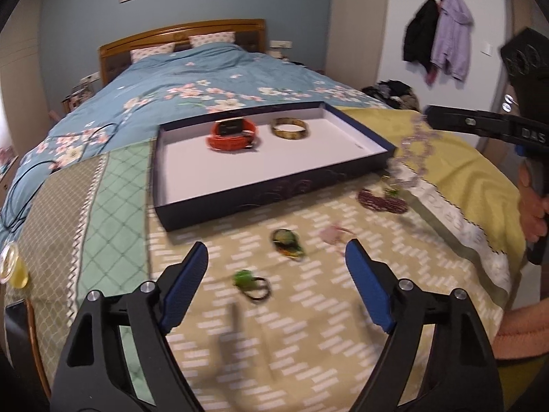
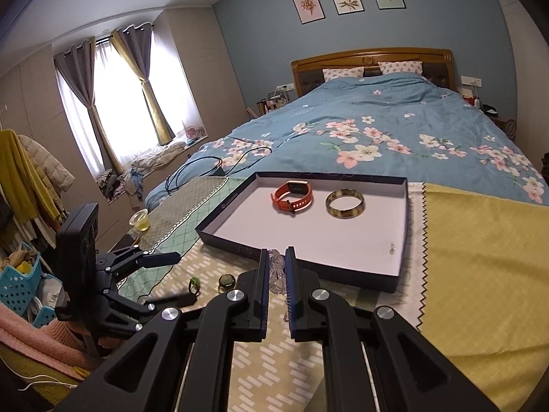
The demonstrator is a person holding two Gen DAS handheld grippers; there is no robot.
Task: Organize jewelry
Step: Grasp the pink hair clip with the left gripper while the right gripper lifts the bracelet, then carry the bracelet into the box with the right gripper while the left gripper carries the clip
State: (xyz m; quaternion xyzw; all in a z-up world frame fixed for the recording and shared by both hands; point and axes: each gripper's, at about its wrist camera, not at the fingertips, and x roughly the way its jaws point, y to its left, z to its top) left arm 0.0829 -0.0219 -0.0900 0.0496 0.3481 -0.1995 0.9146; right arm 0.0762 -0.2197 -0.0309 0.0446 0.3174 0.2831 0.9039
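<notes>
A dark blue tray with a white floor lies on the bed and holds an orange watch and a brown-gold bangle. My left gripper hovers open over the patterned cloth, with nothing between its pads. Below it lie a green oval pendant, a green ring with a dark band, a pink piece and a dark purple bead bracelet. My right gripper is shut on a clear bead string, which dangles just in front of the tray's near wall.
A cup of yellow liquid stands at the cloth's left edge. A black cable loops over the flowered duvet. A yellow cloth covers the right side. A person's hand holds the right gripper's handle.
</notes>
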